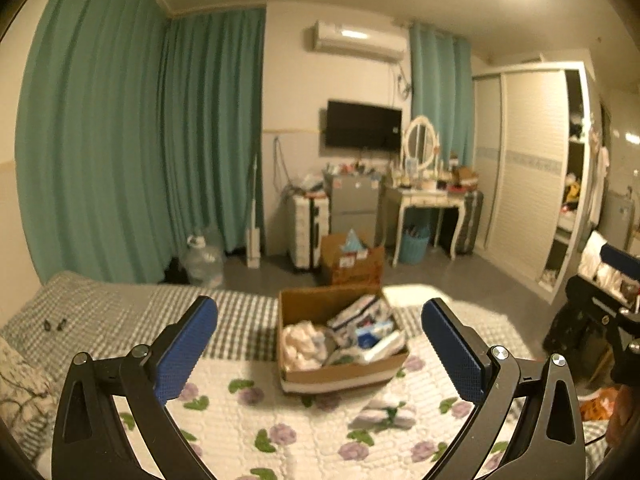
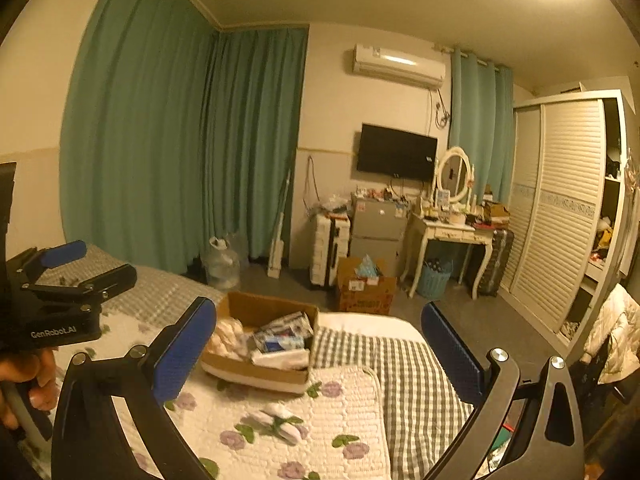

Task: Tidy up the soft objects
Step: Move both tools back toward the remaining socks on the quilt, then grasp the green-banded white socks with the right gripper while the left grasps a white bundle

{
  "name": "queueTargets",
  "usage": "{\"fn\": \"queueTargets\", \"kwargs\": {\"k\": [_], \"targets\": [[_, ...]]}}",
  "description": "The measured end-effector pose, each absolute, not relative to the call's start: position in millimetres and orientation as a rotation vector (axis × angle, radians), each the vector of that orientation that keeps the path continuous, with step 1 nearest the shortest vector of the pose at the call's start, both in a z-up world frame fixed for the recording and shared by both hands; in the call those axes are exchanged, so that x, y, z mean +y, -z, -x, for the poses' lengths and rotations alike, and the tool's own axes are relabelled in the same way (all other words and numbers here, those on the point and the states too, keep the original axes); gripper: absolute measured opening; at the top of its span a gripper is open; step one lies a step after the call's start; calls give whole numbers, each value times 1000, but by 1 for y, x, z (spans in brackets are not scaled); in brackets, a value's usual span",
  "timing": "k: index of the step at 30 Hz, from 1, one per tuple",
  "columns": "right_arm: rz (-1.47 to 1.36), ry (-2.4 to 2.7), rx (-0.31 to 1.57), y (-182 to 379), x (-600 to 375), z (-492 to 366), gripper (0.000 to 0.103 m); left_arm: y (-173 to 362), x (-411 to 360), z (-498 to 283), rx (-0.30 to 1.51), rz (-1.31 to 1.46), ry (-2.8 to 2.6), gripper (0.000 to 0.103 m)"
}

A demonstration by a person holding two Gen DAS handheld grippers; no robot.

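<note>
Both grippers, left (image 1: 319, 344) and right (image 2: 319, 346), hovered with fingers spread wide and empty above the bed (image 1: 240, 420), near the cardboard box (image 1: 340, 376) of soft items.

Home bedroom | bed (image 1: 120, 312) – wardrobe (image 1: 532, 176) – dressing table (image 1: 424, 200) – curtains (image 1: 140, 140)

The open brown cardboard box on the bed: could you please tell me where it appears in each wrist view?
Left wrist view: the open brown cardboard box sits centre, between the open jaws, on the floral quilt.
Right wrist view: the box is left of centre, beside the left blue pad.
Shared landmark: the black wall television.
</note>
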State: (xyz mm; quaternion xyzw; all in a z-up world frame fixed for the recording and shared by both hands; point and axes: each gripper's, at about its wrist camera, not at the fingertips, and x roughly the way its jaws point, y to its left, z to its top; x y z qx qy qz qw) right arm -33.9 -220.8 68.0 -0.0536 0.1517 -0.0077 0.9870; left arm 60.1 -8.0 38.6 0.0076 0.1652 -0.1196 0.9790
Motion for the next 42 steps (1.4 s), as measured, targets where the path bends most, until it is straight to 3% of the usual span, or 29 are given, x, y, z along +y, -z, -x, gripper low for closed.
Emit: {"fn": "queueTargets", "kwargs": {"k": [10, 26, 28, 34, 37, 38, 42], "targets": [[129, 18, 473, 9, -240, -27, 103, 32, -29, -109, 494, -53, 283, 103], [175, -87, 891, 206, -242, -119, 103, 145, -72, -179, 736, -116, 355, 102], [179, -111, 913, 218, -238, -128, 99, 154, -75, -186, 753, -108, 374, 102], [161, -185, 1000, 253, -225, -160, 73, 175, -89, -204, 802, -113, 415, 101], [155, -217, 1034, 265, -224, -164, 49, 183, -98, -208, 821, -133, 428, 100], [148, -217, 1053, 268, -226, -164, 33, 187, -102, -210, 832, -132, 437, 100], [81, -201, 1093, 272, -242, -161, 26, 197, -113, -213, 859, -129, 469, 100]]}}
